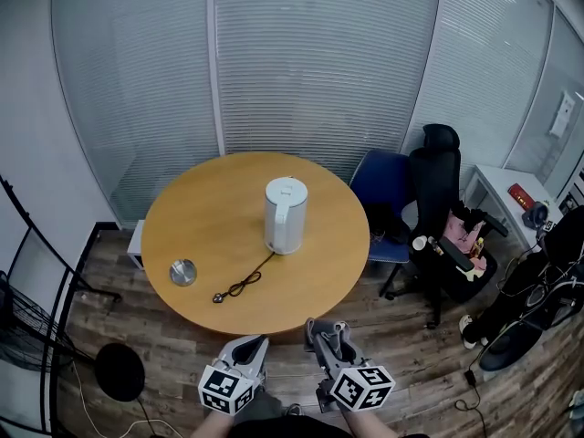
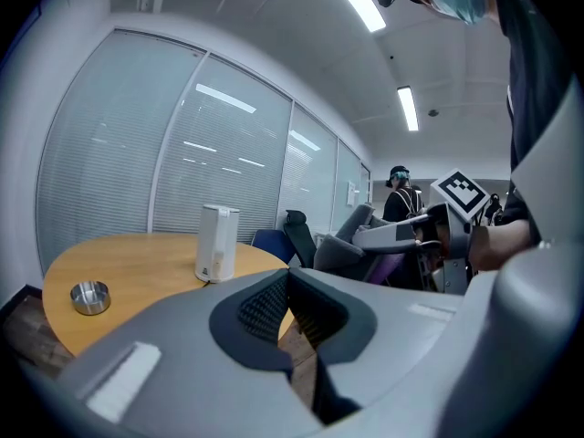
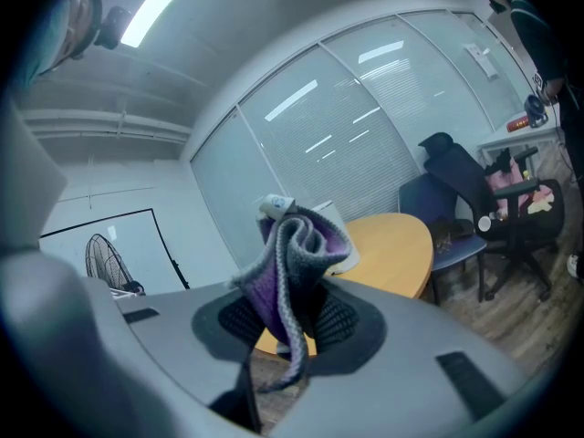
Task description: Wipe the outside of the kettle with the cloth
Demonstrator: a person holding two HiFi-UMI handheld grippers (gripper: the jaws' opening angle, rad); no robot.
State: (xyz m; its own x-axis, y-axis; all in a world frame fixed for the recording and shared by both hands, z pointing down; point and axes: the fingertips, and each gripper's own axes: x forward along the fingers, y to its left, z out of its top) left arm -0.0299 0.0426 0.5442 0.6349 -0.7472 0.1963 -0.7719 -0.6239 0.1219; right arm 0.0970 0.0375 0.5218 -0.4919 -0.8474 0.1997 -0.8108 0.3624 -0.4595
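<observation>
Head view: we stand just short of the table (image 1: 210, 210). The kettle (image 1: 285, 215) sits upright near its middle, its cord (image 1: 245, 283) trails toward us, and a small metal dish (image 1: 182, 272) lies to the left.
Left gripper view: our left gripper (image 2: 290, 286) has its jaws pressed together with nothing between them. The kettle shows ahead on the table, well apart from us.
Right gripper view: our right gripper (image 3: 290, 322) is clamped on the cloth (image 3: 292, 263), which bunches up grey and purple above the jaws and hides part of the kettle beyond.
Done so far: we have the cloth in hand and both grippers point toward the table.
Still to do: we judge that all of the wiping is left, since the cloth is nowhere near the kettle's wall.
Next call: we would close in, lay the cloth on the kettle's side and work it around, perhaps steadying the kettle with the empty left gripper.
</observation>
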